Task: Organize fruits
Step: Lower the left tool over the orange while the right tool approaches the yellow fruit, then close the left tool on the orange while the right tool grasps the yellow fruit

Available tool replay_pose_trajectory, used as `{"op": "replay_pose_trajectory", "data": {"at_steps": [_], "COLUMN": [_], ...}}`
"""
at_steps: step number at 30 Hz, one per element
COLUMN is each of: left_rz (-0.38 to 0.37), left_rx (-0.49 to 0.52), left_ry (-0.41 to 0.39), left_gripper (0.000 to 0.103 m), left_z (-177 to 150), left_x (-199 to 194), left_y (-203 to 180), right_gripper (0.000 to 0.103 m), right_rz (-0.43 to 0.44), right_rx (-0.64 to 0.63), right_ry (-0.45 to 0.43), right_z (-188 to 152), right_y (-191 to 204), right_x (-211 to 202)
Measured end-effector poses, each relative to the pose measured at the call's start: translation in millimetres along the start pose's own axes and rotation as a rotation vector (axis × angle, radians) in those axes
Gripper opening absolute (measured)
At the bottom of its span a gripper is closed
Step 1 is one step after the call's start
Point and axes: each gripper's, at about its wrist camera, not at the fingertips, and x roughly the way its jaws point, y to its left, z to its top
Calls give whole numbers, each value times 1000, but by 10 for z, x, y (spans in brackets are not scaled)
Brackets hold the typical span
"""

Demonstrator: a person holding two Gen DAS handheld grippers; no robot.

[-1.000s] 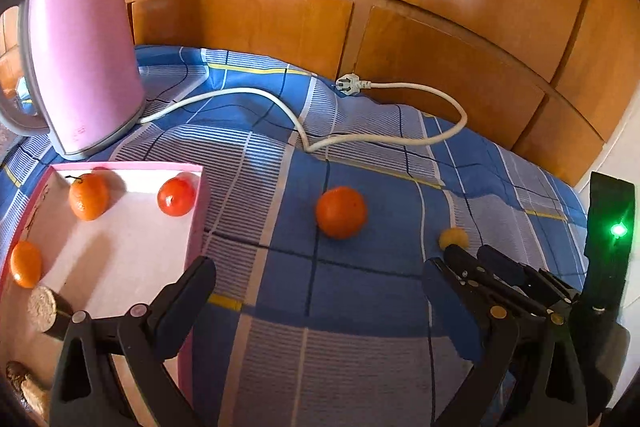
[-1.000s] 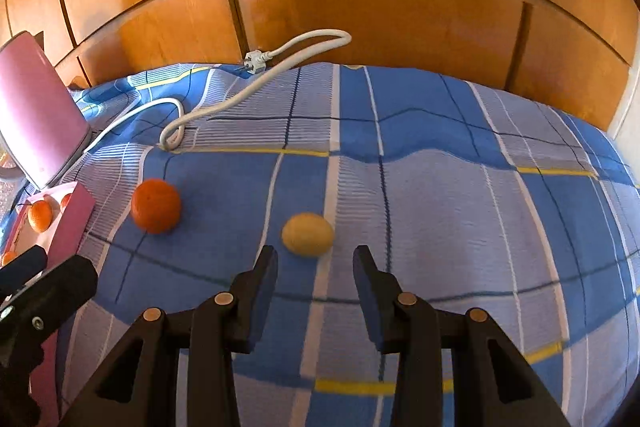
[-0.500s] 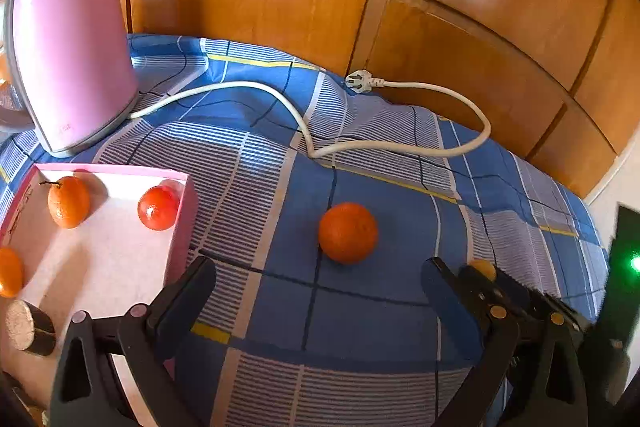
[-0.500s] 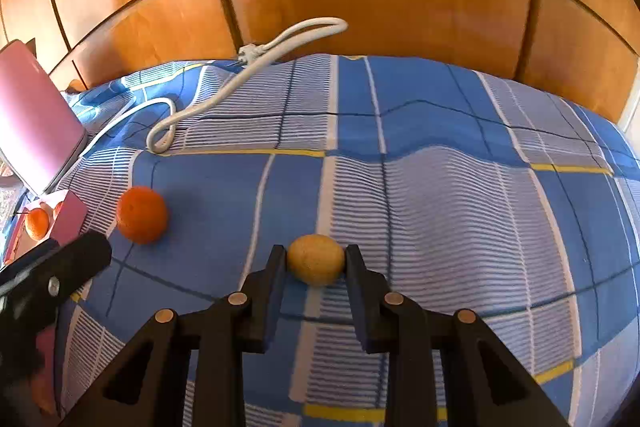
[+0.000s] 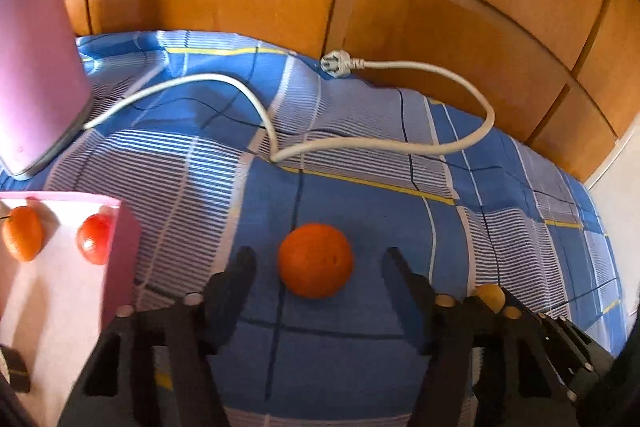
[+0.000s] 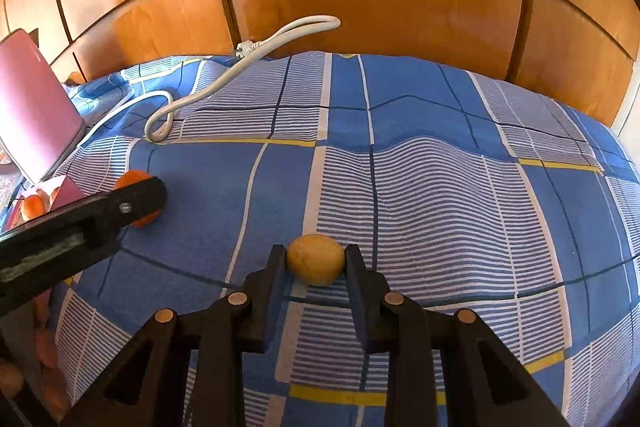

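A shiny wooden wall point(image 6: 360, 7) with curved panels stands behind a bed covered by a soft blue checked sheet point(image 6: 440, 167) with white stripes and thin yellow lines. A smooth white cord point(image 5: 380, 143) with a plug at its end loops across the wrinkled cloth. A smooth pink kettle point(image 5: 32, 67) stands at the far left. Near it sits a pink box point(image 5: 120, 227) with a white floor, and inside are a small oval orange fruit point(image 5: 22, 233) and a shiny round red tomato point(image 5: 94, 239). The left gripper point(image 5: 316, 259) has black fingers, and its jaws have just been closing. A round orange point(image 5: 316, 259) with bumpy skin lies on the sheet between them, with a gap on each side, so the jaws do not touch it. The right gripper point(image 6: 316, 255) has its jaws close together, squeezing a small, egg-shaped yellow fruit point(image 6: 316, 263) with dull skin. That fruit rests on the sheet near the middle of the bed, well apart from the box. In the right wrist view, one black finger point(image 6: 132, 205) of the left gripper covers part of the orange.
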Motion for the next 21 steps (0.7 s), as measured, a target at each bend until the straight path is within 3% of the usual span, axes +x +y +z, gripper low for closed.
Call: {"op": "replay_pose_trajectory", "data": {"at_steps": [5, 7, 14, 21], "left_rz": [4, 16, -5, 6], "left_rx": [-1, -13, 4, -7], "left_ry": [3, -4, 10, -21], "left_gripper": [50, 39, 38, 38], "left_z": [36, 35, -97, -605], "left_x": [106, 102, -63, -443], "left_y": [8, 42, 76, 58], "right_gripper": [30, 30, 30, 30], "right_rz": [-2, -4, 0, -4], "right_rx": [3, 2, 1, -12], "right_ry": [0, 0, 12, 33], "right_z": [-10, -7, -25, -208], "right_y": [-5, 0, -3, -42], "right_x": [2, 2, -42, -220]}}
